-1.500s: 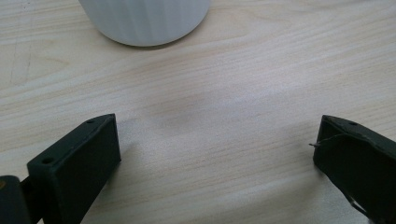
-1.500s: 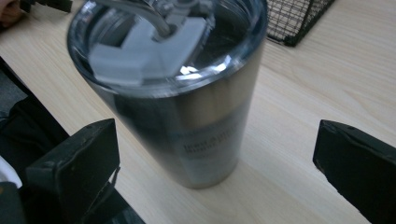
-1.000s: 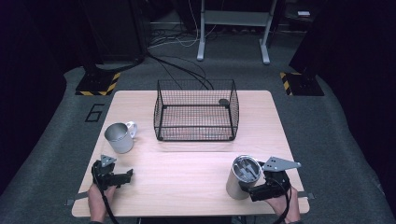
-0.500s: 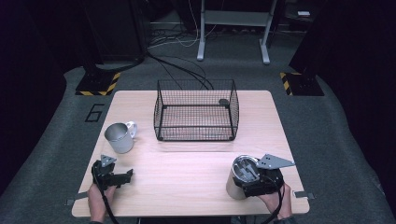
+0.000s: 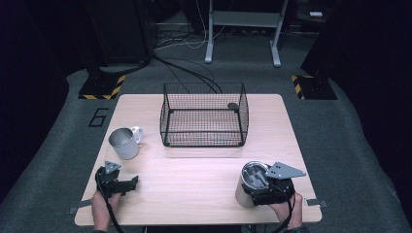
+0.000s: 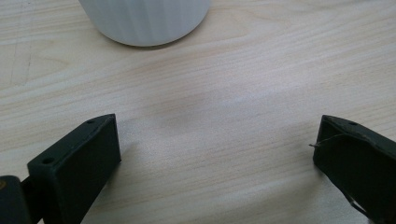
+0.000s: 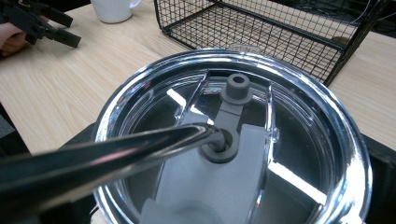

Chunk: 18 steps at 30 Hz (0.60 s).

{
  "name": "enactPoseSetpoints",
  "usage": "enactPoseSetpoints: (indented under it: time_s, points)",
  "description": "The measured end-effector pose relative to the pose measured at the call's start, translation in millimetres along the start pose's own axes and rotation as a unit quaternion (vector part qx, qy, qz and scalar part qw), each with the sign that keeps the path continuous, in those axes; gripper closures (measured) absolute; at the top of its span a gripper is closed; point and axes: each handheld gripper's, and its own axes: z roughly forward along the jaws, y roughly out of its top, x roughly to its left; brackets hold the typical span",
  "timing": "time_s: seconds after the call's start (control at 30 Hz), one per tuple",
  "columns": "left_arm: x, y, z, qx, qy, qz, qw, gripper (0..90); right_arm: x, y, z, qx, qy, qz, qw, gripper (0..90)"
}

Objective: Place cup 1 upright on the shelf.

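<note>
Tongs first, from my left: my left tongs (image 5: 130,183) rest low on the bench (image 5: 194,179), held in my left hand (image 5: 101,204), with the jaws spread wide apart and nothing between them. In the left gripper view bare wood lies between the two black jaws, and the base of a white mug (image 6: 144,18) stands just ahead of them, apart from both. From above, that mug (image 5: 124,142) sits beyond my left tongs, its handle turned toward the wire basket (image 5: 204,119), which stands farther out, ahead of both tongs and between them.

Moving right, my right tongs (image 5: 252,187) are at the near right part of the bench, held in my right hand (image 5: 286,213), with the grey three-cornered plate on top. They are up against a steel tumbler (image 5: 250,184) that stands upright on the bench, at the left front of these tongs. In the right gripper view the tumbler's clear lid (image 7: 233,135) sits close under the camera, with a grey slider and a metal straw (image 7: 107,161) running through its hole. The jaws sit dark at either side of the tumbler; I cannot tell whether they are clamped on it or merely around it. Beyond the lid, the basket (image 7: 280,32) stands ahead and my left tongs (image 7: 65,32) lie far off to the left.
</note>
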Motion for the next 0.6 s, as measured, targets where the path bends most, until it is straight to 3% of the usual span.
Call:
enactPoseSetpoints:
  time_s: [0.17,0.6]
  points:
    - [0.5,0.1,-0.4,0.003,-0.001,0.004,1.0,0.4,0.7,4.1,0.7,-0.001,-0.008,-0.013,0.9999,3.4]
    - [0.5,0.1,-0.5,0.004,-0.001,0.004,1.0,0.4,-4.0,23.5,-3.6,-0.009,-0.018,-0.004,0.9998,3.4]
